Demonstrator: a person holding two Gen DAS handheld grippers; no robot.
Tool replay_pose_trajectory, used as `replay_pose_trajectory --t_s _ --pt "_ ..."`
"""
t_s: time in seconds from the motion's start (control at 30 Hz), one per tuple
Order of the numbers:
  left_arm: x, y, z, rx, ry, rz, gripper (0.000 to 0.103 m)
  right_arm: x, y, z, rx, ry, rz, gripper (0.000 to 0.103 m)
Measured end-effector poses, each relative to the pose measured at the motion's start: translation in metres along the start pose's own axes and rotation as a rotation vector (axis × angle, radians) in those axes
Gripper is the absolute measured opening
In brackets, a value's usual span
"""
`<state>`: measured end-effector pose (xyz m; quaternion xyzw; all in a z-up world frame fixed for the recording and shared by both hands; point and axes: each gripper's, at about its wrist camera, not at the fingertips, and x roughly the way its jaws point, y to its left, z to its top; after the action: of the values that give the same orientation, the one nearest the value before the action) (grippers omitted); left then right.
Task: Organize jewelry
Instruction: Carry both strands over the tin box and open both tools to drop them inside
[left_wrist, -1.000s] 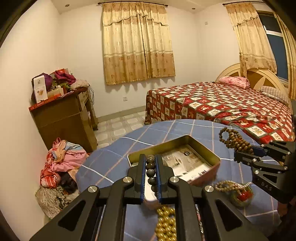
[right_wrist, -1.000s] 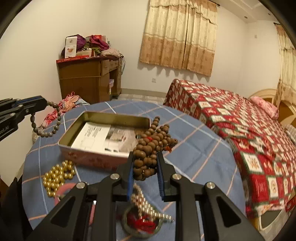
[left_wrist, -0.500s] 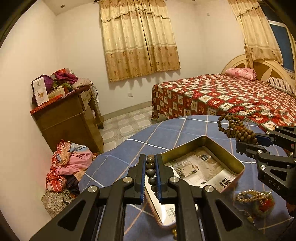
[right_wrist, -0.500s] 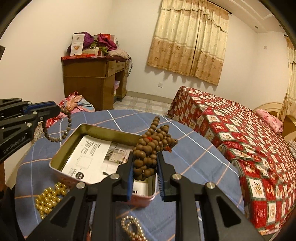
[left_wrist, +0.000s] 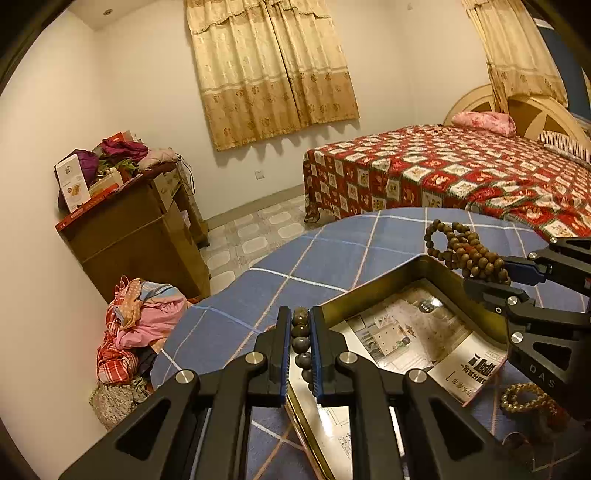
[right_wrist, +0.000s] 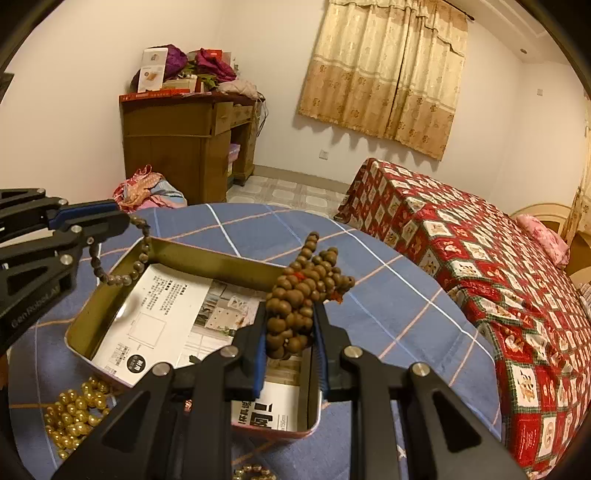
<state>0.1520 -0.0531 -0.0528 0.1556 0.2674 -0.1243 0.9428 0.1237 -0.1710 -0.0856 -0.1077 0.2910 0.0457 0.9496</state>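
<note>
An open metal tin lined with printed paper sits on the blue checked table; it also shows in the left wrist view. My left gripper is shut on a dark bead bracelet, whose loop hangs over the tin's far left corner. My right gripper is shut on a bunched brown wooden bead strand, held above the tin's right part; it also shows in the left wrist view.
Gold beads lie on the blue tablecloth left of the tin. Another gold bead string lies by the tin's near right. A bed, a wooden dresser and a clothes pile surround the table.
Both grippers moved forward and over the tin with their beads. The dark bracelet's loop now hangs at the tin's corner, and the wooden strand is above the tin's inside.
</note>
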Motion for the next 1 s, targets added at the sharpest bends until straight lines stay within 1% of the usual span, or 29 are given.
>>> replay_pose_trajectory --t_s 0.3,0.9,0.93,1.0 --pt "0.019 -0.004 -0.003 0.015 0.039 -0.001 0.009 0.012 0.004 -0.003 -0.023 0.028 -0.001 0.024" --pt "0.037 -0.004 -0.014 0.036 0.097 0.007 0.009 0.023 0.006 -0.007 -0.043 0.067 0.020 0.024" --pt "0.037 -0.004 -0.015 0.041 0.104 0.010 0.010 0.023 0.006 -0.007 -0.042 0.070 0.023 0.025" --pt "0.036 -0.002 -0.017 0.042 0.113 0.023 0.012 0.021 0.007 -0.008 -0.034 0.067 0.030 0.029"
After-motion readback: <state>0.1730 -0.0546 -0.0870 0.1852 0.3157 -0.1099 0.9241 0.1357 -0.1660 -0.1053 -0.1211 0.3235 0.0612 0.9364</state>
